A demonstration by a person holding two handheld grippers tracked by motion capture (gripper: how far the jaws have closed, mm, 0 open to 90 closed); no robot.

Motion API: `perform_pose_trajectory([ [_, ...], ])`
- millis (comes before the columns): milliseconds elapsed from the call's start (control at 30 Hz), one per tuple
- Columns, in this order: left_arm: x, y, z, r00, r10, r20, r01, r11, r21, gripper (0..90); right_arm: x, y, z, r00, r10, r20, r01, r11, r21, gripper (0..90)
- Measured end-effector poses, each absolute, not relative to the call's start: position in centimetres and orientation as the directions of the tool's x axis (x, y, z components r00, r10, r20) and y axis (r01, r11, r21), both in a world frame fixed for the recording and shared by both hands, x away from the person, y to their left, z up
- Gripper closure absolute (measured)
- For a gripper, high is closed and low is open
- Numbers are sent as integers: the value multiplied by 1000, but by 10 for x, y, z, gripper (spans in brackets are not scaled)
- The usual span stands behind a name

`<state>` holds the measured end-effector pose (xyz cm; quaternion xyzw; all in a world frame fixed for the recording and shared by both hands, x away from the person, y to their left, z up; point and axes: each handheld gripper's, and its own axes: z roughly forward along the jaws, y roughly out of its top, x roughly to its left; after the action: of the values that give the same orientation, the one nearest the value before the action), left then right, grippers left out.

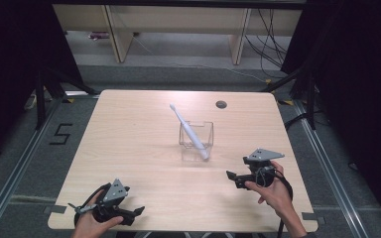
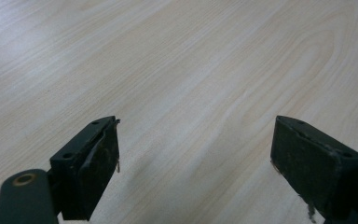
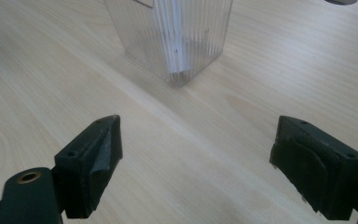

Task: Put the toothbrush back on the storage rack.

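Toothbrush (image 1: pixel 189 132): white, leans tilted in the cup, head up toward 11 o'clock past the rim, handle end down at the cup's near-right corner.
Cup (image 1: pixel 196 140): clear, square, ribbed walls, upright near table centre, slightly right; in the right gripper view (image 3: pixel 177 42) it sits at 12 o'clock ahead of the jaws, apart from them.
Table (image 1: pixel 139 129): light wood, round grommet (image 1: pixel 221 104) at 1 o'clock from the cup, near the far edge.
Left gripper (image 1: pixel 129 214): near edge, 7 o'clock from the cup, well apart; jaws wide apart, nothing between them, bare wood below (image 2: pixel 196 154).
Right gripper (image 1: pixel 233 177): 4 o'clock from the cup, near it, pointing left; jaws wide apart, holding nothing (image 3: pixel 196 158).
Hands: left (image 1: pixel 92 223) and right (image 1: pixel 273 191) each grip a handle from the bottom edge.
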<state>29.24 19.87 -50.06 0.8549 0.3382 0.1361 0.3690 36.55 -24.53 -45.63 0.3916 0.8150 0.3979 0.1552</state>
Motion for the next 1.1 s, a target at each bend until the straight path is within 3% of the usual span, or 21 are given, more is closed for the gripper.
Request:
perform_pose_trajectory([
  [133, 293, 199, -501, 734, 679, -14, 478, -502, 720, 147, 360, -246, -461, -632, 769, 93, 549, 360, 755, 162],
  [1100, 293, 198, -502, 732, 681, -13, 480, -502, 720, 147, 335, -259, -480, -655, 750, 88, 547, 390, 741, 163],
])
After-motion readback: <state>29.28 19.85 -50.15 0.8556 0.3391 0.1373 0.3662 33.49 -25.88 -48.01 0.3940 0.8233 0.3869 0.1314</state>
